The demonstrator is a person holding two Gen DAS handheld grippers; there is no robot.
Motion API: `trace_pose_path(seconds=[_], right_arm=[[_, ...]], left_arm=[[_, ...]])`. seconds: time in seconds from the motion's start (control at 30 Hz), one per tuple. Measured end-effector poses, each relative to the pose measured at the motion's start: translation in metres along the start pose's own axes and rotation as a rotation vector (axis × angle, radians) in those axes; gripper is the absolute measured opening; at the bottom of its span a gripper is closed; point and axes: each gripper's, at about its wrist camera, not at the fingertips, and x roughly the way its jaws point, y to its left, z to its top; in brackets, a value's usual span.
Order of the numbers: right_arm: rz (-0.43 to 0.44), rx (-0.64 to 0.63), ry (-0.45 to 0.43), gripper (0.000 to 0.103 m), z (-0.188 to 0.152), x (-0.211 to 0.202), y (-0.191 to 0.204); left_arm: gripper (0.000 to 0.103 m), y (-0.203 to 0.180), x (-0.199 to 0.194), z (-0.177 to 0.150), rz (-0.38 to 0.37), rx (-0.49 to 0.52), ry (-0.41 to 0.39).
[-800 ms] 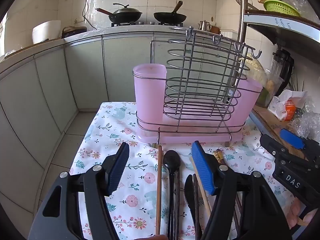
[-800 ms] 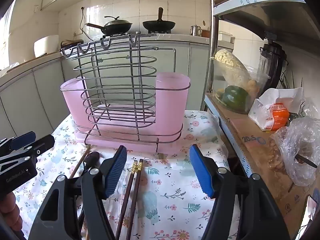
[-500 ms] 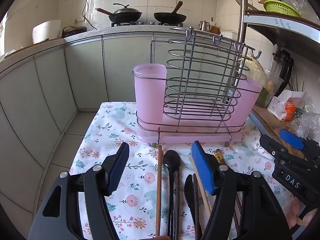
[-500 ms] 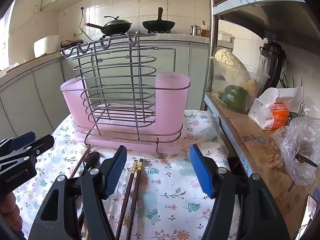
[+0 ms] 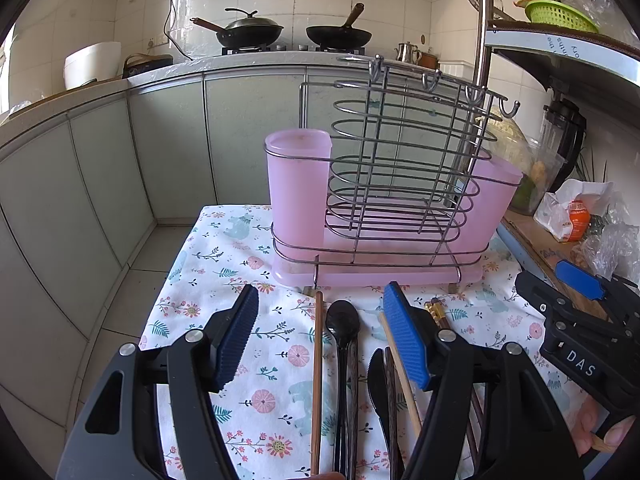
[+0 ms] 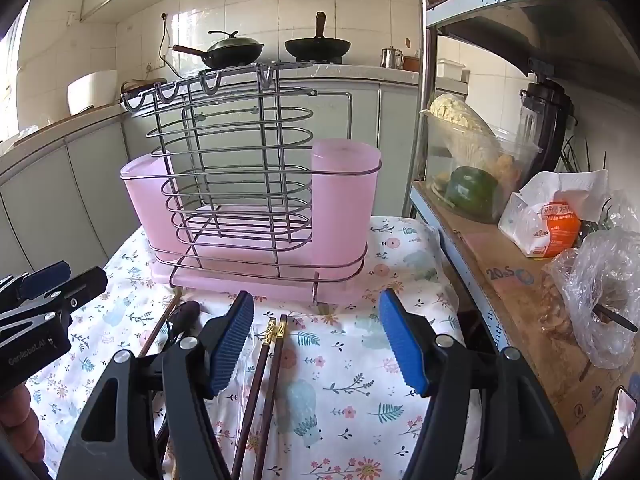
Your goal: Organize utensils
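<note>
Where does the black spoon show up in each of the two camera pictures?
Left wrist view: the black spoon lies bottom centre, between the open blue fingers, bowl toward the rack.
Right wrist view: lower left, only its bowl shows beside the near finger.
Shared landmark: the pink utensil rack just beyond it on the floral cloth.
</note>
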Motion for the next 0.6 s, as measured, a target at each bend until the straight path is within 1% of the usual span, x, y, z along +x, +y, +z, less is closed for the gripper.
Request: trace_pose_path(seconds=[0.6], right_arm=[[0.001,-0.003,0.001,0.064,0.0018,0.0001,0.0023]], left_arm=[[0.065,-0.0036,-0.0035,-0.0004,-0.002,0.001,-0.004]])
